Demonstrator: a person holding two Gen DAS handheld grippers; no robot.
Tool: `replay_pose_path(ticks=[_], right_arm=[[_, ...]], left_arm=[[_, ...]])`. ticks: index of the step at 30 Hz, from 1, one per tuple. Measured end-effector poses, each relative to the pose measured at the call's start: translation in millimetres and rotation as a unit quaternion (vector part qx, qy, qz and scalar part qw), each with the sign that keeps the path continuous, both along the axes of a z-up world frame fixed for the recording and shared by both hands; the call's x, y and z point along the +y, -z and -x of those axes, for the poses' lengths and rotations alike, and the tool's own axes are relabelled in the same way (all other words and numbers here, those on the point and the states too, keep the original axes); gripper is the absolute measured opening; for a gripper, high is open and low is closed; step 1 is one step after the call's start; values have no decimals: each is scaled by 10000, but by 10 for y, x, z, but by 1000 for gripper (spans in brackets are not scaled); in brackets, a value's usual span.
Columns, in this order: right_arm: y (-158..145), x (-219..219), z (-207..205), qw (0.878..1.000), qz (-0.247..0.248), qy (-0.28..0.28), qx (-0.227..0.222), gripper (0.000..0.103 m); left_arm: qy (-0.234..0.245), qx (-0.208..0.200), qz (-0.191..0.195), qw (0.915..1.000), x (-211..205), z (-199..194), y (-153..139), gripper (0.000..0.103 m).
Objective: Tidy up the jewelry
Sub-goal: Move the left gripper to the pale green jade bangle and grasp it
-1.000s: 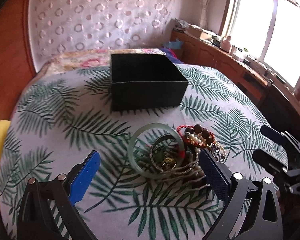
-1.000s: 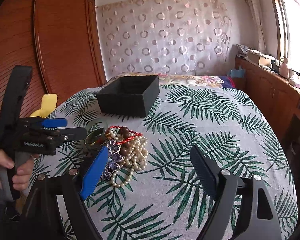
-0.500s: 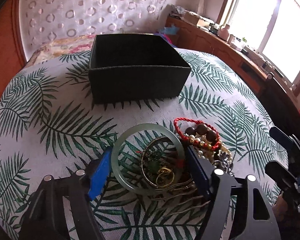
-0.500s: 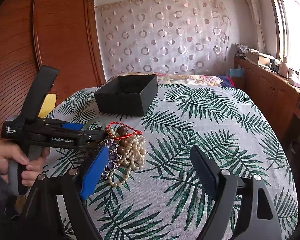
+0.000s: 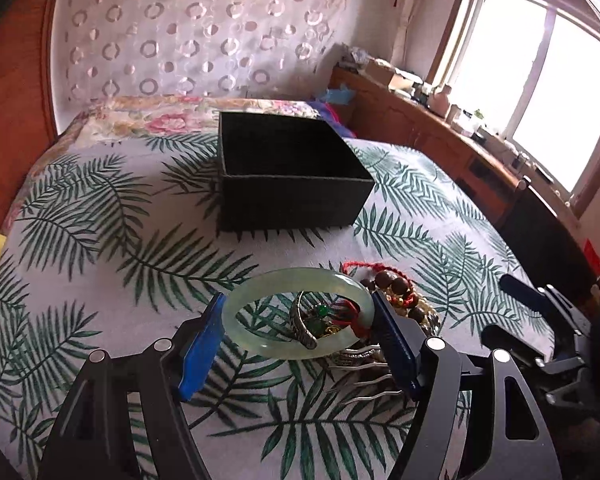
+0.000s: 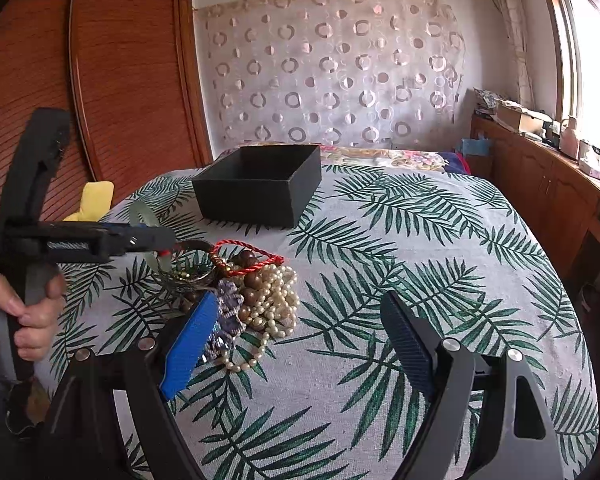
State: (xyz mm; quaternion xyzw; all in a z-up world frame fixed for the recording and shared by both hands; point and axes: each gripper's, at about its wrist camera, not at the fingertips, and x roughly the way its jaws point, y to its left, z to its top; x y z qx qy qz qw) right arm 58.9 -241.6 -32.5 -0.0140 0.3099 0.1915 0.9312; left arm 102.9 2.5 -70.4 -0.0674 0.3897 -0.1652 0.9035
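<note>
A pale green jade bangle (image 5: 296,312) sits between the fingers of my left gripper (image 5: 298,334), which is shut on it and holds it slightly lifted and tilted; in the right wrist view the bangle (image 6: 148,216) stands on edge in that gripper (image 6: 152,236). The jewelry pile (image 5: 396,300) lies just right of it: red cord bracelet, brown beads, pearls (image 6: 276,296), silver pieces. An open black box (image 5: 288,172) stands behind the pile. My right gripper (image 6: 296,336) is open and empty, hovering in front of the pile.
The table (image 6: 420,280) has a palm-leaf cloth. A yellow object (image 6: 94,198) lies at its left edge. A wooden cabinet (image 6: 548,184) with clutter runs under the window on the right. A flowered bed (image 5: 160,116) lies behind the table.
My left gripper moved forward over the pile, closed its fingers on the jade bangle and tipped it up off the cloth. My right gripper stayed nearly still.
</note>
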Motion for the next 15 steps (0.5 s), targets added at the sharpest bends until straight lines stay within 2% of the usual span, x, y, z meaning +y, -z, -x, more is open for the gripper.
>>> replay_pose_path(ticks=[12, 15], right_arm=[[-20, 185, -46, 9998, 83, -194, -19, 85], [-41, 253, -78, 9995, 128, -267, -54, 85]], left_arm=[[-115, -302, 289, 9991, 277, 124, -207, 69], [-251, -299, 163, 9991, 382, 103, -208, 69]])
